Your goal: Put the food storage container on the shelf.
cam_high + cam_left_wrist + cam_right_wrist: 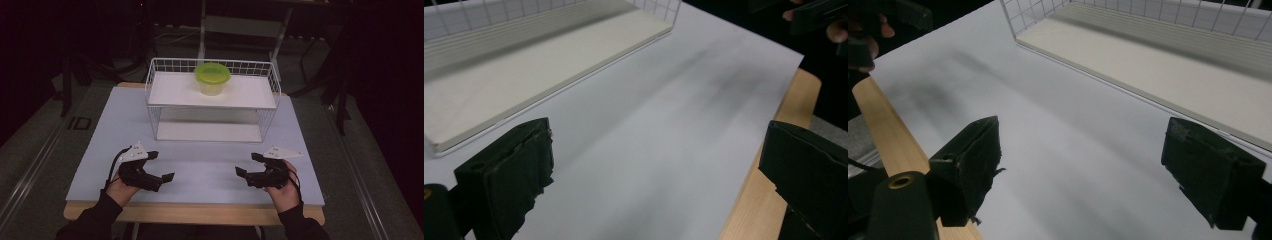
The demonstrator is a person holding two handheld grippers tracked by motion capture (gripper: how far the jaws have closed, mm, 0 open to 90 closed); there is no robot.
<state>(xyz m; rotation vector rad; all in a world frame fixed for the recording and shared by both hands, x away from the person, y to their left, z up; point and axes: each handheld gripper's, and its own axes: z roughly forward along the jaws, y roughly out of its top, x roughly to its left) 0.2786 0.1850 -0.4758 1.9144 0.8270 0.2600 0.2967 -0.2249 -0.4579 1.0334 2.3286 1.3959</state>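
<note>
Two grippers rest low over the table (200,172) near its front edge, well apart. At left, the left gripper (162,166) has its jaws spread wide, grasping nothing, with bare white surface between them. At right, the right gripper (249,164) is likewise released and wide, touching nothing. Beyond them stands a white wire rack (210,107). On its upper shelf, toward the back, sits a tub (212,78): clear, round, upright, capped by a lime-green lid.
</note>
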